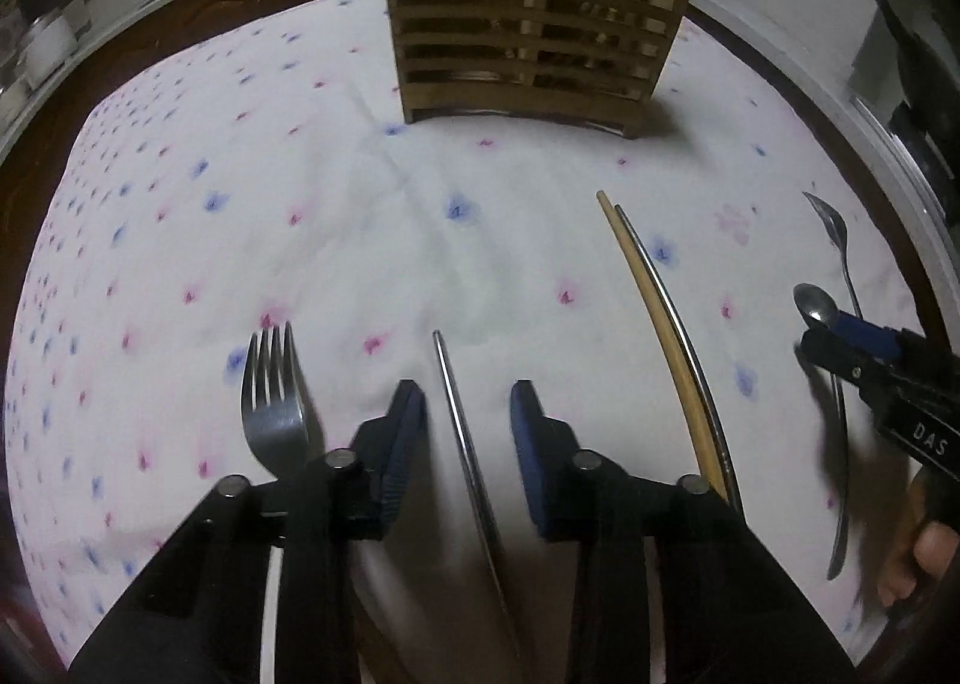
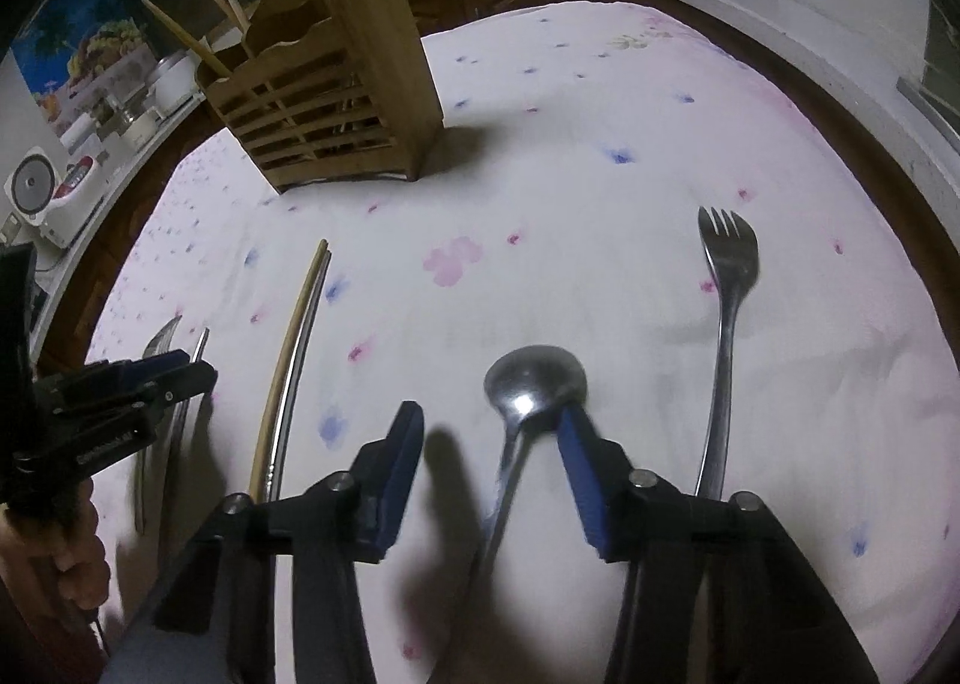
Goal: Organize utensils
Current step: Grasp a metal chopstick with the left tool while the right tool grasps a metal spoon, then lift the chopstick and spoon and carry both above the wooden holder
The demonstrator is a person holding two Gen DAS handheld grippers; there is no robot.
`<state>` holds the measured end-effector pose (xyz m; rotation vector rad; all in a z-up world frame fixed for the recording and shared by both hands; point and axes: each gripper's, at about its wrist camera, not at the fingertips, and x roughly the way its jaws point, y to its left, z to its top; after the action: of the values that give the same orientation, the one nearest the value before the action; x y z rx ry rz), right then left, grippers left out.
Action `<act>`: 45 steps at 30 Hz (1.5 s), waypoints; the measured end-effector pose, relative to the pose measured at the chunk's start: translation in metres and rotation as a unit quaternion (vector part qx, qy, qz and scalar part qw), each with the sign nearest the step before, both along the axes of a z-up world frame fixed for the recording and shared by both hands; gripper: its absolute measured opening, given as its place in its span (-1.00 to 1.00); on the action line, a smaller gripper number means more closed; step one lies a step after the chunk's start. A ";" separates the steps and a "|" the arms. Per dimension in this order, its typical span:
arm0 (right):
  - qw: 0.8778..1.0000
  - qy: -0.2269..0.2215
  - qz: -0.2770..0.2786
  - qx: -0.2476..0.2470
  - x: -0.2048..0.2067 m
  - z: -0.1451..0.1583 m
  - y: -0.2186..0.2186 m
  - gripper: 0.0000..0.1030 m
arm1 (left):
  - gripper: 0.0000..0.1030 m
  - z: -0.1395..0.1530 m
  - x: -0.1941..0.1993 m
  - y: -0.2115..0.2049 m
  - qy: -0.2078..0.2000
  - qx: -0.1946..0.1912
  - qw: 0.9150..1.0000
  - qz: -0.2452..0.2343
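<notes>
Your left gripper [image 1: 462, 393] hangs low over the desk [image 1: 360, 240], jaws wide apart and empty — a metal chopstick [image 1: 459, 426] lies between them. Your right gripper [image 2: 489, 426] is equally spread, holding nothing; the spoon [image 2: 534, 381] lies between its fingers, against the right one.

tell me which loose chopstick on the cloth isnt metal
The tan wooden chopstick, lying tight against a metal chopstick. It is matte and pale brown; that neighbour and the lone metal chopstick between the left hand-held gripper's fingers are shiny silver.

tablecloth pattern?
White tablecloth with small scattered pink and blue flowers; clearest in the right wrist view.
</notes>
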<state>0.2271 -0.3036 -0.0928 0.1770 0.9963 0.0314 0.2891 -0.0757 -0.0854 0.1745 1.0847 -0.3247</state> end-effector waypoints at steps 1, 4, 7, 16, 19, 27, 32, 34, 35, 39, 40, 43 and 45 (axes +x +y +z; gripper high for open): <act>1.000 -0.001 0.000 -0.004 0.001 0.000 -0.001 -0.31 | -0.71 0.000 0.001 -0.001 -0.002 -0.001 1.000 -0.001; 1.000 -0.001 -0.004 -0.002 0.001 -0.001 -0.006 -0.80 | -0.89 0.001 0.004 0.001 0.000 -0.014 1.000 0.007; 1.000 0.000 -0.002 0.020 -0.001 0.000 -0.011 -0.94 | -0.93 0.003 0.003 0.006 0.002 -0.035 0.999 0.017; 0.998 -0.042 0.016 0.038 -0.021 0.029 -0.002 -0.95 | -0.93 0.040 -0.029 0.024 -0.029 -0.104 0.994 0.022; 0.997 -0.059 0.024 0.034 -0.026 0.043 0.003 -0.95 | -0.93 0.058 -0.042 0.034 -0.044 -0.124 0.991 0.024; 0.994 -0.100 0.040 0.020 -0.042 0.074 0.018 -0.96 | -0.93 0.092 -0.075 0.058 -0.079 -0.156 0.984 0.030; 0.992 -0.114 0.048 0.021 -0.052 0.086 0.025 -0.96 | -0.93 0.106 -0.091 0.069 -0.097 -0.171 0.980 0.033; 0.991 -0.123 0.052 0.021 -0.055 0.092 0.027 -0.96 | -0.93 0.113 -0.098 0.075 -0.108 -0.181 0.977 0.035; 0.990 -0.127 0.053 0.021 -0.056 0.094 0.028 -0.96 | -0.93 0.117 -0.101 0.078 -0.115 -0.189 0.975 0.037; 0.987 -0.148 0.056 0.019 -0.061 0.106 0.029 -0.96 | -0.93 0.125 -0.107 0.087 -0.133 -0.202 0.969 0.047; 0.987 -0.151 0.057 0.018 -0.061 0.108 0.030 -0.96 | -0.93 0.126 -0.107 0.088 -0.135 -0.202 0.969 0.049; 0.986 -0.158 0.058 0.016 -0.061 0.112 0.031 -0.96 | -0.93 0.128 -0.109 0.090 -0.140 -0.203 0.968 0.052; 0.985 -0.161 0.059 0.016 -0.061 0.114 0.031 -0.96 | -0.93 0.131 -0.109 0.091 -0.145 -0.207 0.966 0.053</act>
<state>0.1664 -0.2730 0.0214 0.1378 0.6822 0.1790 0.1796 0.0149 0.0452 -0.2038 0.7145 -0.4081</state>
